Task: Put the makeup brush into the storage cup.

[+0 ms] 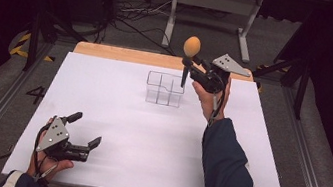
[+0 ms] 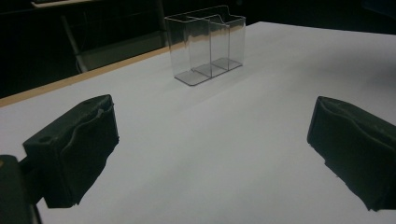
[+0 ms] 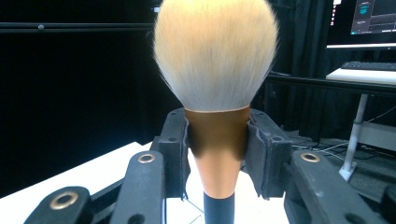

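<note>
The right gripper [image 1: 188,65] was raised above the far part of the white tabletop [image 1: 147,136], its fingers [image 3: 175,144] closed on the copper ferrule of a makeup brush [image 1: 190,51]. The brush stood upright, its pale, rounded bristle head on top and its dark handle pointing down, the lower end just over the right side of a clear acrylic organizer [image 1: 164,88]. In the right gripper view the fingers pressed the ferrule from both sides, with the fluffy head [image 3: 215,51] rising above them and the black handle below.

The organizer stood on the tabletop toward the far edge, divided into compartments, all of which looked empty in the left gripper view [image 2: 208,44].

The left gripper [image 1: 83,131] was held low near the front left corner of the tabletop, well apart from the organizer. Its fingers [image 2: 74,149] were spread wide and held nothing.

On the floor to the left of the tabletop, a dark mark resembling the digit "4" [image 1: 35,94] could be read. A monitor [image 3: 366,23] glowed at the far right of the right gripper view, its text too small to read.
</note>
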Demonstrator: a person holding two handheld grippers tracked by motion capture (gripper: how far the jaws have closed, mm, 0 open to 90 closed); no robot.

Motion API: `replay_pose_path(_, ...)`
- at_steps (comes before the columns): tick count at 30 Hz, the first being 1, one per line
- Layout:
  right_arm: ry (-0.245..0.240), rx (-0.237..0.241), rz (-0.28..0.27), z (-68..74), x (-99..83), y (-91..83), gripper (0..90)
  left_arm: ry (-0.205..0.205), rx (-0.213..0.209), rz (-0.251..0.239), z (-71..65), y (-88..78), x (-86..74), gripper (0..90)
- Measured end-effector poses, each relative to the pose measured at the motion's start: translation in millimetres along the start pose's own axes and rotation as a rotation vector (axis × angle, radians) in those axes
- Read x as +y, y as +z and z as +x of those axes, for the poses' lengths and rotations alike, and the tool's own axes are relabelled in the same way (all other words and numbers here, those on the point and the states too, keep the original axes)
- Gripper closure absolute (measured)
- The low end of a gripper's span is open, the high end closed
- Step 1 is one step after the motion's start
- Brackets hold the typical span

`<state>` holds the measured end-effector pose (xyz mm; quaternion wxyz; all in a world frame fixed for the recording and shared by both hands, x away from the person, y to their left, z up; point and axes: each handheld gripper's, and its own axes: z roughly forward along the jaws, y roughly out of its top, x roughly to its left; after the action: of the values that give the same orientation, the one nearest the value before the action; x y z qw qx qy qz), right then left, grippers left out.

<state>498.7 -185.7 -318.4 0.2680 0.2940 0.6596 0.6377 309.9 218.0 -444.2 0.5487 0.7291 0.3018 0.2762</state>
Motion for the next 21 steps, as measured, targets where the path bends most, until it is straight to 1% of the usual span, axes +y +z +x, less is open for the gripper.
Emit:
replay_pose_path(5,0.007,-0.013,-0.005,-1.1,0.5,5.7,62.5,-0.001,-0.002,-0.004,0.3,-0.6,-0.2,2.6)
replay_pose_path(9,0.022,-0.009,-0.018,-2.4,2.0,7.9,62.5,-0.003,-0.001,-0.001,0.1,-0.8,-0.2,2.6)
replay_pose_path(11,0.02,-0.008,-0.02,-2.6,3.1,9.9,62.5,-0.007,-0.002,-0.007,-0.5,-0.3,-0.4,2.6)
replay_pose_path(14,0.019,-0.002,-0.027,-3.2,2.6,13.0,62.5,-0.004,-0.004,-0.001,-0.9,0.0,-0.5,2.6)
replay_pose_path(18,0.027,-0.004,-0.018,-4.3,-1.8,17.4,62.5,-0.012,-0.004,-0.012,-0.7,0.1,-0.6,2.6)
replay_pose_path(19,0.025,-0.01,-0.015,-4.4,-2.9,18.5,62.5,-0.014,-0.003,-0.014,-1.1,0.4,-0.6,2.7)
replay_pose_path(20,0.023,-0.017,-0.008,-4.5,-4.3,19.6,62.5,-0.008,-0.002,-0.012,-1.5,0.4,-0.4,2.8)
replay_pose_path(21,0.031,-0.015,-0.004,-4.8,-5.9,20.6,62.5,-0.008,-0.002,-0.012,-1.5,0.4,-0.4,2.8)
